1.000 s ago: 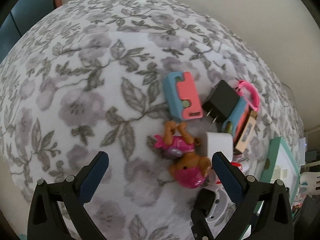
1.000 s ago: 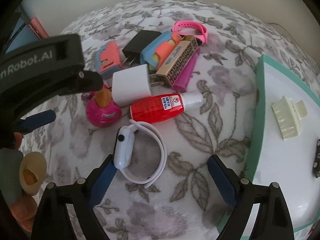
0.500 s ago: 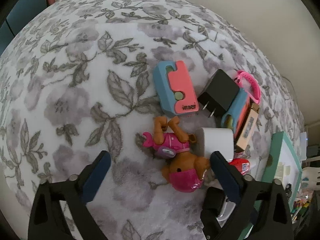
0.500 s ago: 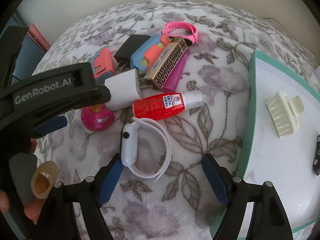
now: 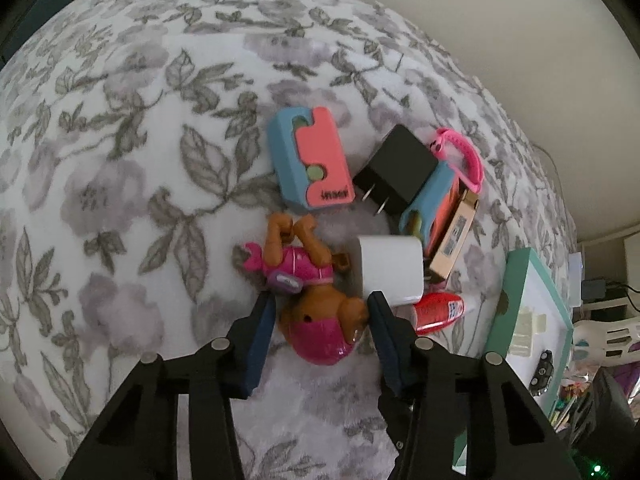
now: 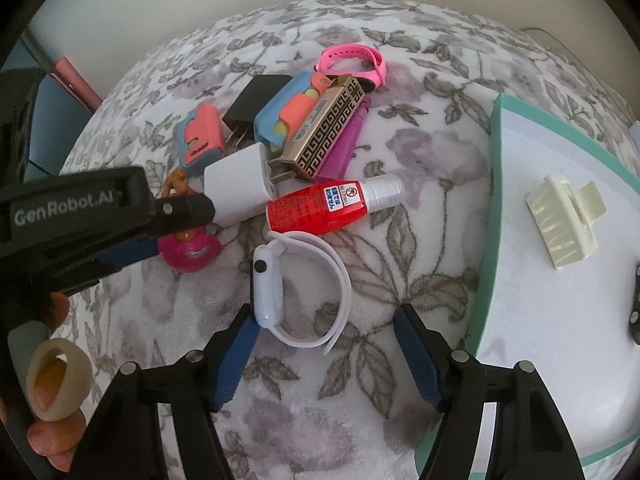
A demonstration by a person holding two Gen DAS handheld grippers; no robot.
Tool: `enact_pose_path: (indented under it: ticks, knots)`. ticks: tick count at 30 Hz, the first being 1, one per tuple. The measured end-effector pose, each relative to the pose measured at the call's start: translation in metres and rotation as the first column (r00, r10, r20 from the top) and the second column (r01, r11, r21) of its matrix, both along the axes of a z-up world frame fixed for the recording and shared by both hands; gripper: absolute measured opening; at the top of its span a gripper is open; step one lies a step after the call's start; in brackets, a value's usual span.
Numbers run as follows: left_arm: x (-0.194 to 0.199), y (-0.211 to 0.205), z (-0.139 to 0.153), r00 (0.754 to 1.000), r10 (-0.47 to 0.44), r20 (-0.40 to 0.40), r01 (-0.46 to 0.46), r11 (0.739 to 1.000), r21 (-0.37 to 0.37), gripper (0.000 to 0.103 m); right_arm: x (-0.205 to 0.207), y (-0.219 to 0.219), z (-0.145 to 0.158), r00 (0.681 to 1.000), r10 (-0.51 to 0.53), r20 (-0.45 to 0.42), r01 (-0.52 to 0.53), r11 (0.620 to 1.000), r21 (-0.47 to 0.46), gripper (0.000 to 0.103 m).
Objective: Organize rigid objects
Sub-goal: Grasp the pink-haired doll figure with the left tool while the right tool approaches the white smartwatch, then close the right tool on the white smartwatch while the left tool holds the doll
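The left gripper (image 5: 320,322) has its jaws narrowed around the toy dog (image 5: 316,300) on the bedspread (image 5: 120,160), perhaps touching; its rounded head could squirt out against the white charger (image 5: 390,270), while the right gripper (image 6: 326,344) hangs wide open.

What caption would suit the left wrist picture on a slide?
Left gripper closes around a toy dog lying beside a white charger on a floral blanket.

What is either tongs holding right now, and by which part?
Left tongs pinch the toy dog by its pink-helmeted head; whether it's lifted can't be told. Right tongs hold nothing.
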State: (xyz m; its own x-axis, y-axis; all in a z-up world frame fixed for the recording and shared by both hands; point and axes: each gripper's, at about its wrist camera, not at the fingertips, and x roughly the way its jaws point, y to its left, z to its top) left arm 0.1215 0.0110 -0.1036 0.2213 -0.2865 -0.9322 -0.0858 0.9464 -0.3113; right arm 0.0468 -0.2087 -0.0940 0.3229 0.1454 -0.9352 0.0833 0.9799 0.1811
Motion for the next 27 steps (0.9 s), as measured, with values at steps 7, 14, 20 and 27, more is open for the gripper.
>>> enact_pose_path:
  ticks: [7, 14, 20, 27]
  knots:
    - [-0.003, 0.008, 0.001, 1.000, 0.021, 0.005, -0.022, 0.997, 0.068, 0.049, -0.003, 0.001, 0.002, 1.000, -0.002, 0.000, 0.002, 1.000, -0.004, 0.071]
    - [0.000, 0.023, -0.001, 0.997, 0.077, 0.009, -0.078, 0.994, 0.082, 0.048, -0.005, 0.004, 0.003, 1.000, 0.001, -0.001, -0.001, 1.000, -0.016, 0.071]
    - [0.005, 0.024, -0.005, 0.994, 0.108, 0.025, -0.110, 0.990, 0.090, 0.048, -0.003, 0.011, 0.001, 1.000, 0.012, -0.003, -0.012, 0.999, -0.034, 0.071]
    - [0.009, 0.025, -0.005, 0.991, 0.127, 0.047, -0.132, 0.986, 0.102, 0.048, 0.003, 0.030, -0.005, 0.999, 0.035, -0.006, -0.036, 0.995, -0.094, 0.071]
